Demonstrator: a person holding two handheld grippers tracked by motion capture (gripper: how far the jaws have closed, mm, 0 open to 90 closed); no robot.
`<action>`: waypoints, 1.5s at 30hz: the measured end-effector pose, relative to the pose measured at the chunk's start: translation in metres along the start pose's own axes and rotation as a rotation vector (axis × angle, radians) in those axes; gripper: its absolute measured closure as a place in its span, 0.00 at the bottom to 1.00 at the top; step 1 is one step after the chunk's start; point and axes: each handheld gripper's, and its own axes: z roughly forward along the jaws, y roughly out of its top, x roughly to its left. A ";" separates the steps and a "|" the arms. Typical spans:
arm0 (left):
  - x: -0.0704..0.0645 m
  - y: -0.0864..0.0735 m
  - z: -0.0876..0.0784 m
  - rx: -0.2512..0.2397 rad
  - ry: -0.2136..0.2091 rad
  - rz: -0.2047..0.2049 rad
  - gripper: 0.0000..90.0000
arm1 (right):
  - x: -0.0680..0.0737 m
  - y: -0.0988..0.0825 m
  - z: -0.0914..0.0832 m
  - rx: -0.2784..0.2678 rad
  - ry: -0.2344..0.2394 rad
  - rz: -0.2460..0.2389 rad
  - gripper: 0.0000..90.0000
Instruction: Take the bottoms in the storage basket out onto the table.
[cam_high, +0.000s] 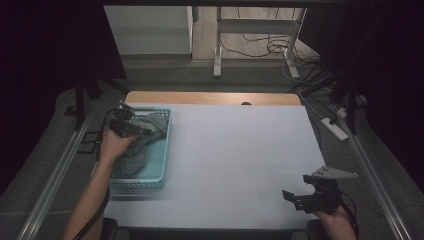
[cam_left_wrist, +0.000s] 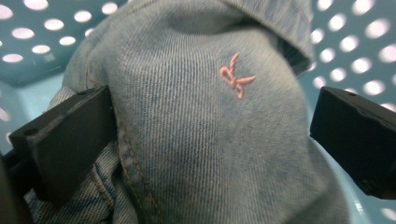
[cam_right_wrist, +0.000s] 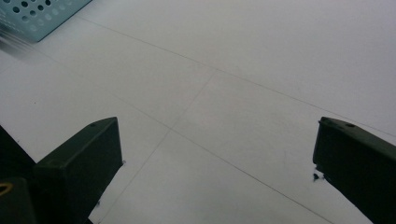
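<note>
The denim garment (cam_left_wrist: 201, 140) lies bunched in the teal perforated basket (cam_high: 162, 150) at the left of the surface, and the left tongs (cam_high: 131, 126) reach down into it with jaws spread wide around a fold bearing a pink stitched mark (cam_left_wrist: 236, 77), one jaw touching the cloth. The left forearm stretches forward over the basket, while the right tongs (cam_high: 295, 197) rest low near the front right corner, jaws wide apart and holding nothing. The white surface (cam_high: 240, 160) stands in a dim room, with cables (cam_high: 260, 47) on the floor beyond.

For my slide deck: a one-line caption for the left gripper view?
Open left tongs straddle folded blue denim with a pink embroidered mark, inside a perforated teal basket.
</note>
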 end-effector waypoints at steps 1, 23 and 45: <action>-0.002 0.000 0.003 0.022 0.016 0.013 0.00 | 0.000 0.000 0.000 0.000 0.000 -0.001 0.02; -0.010 -0.005 0.008 0.073 0.146 -0.005 0.56 | 0.000 0.000 0.000 0.001 0.003 0.003 0.02; -0.014 -0.012 -0.032 -0.072 0.058 -0.030 0.66 | 0.001 0.000 0.000 -0.001 0.006 -0.012 0.02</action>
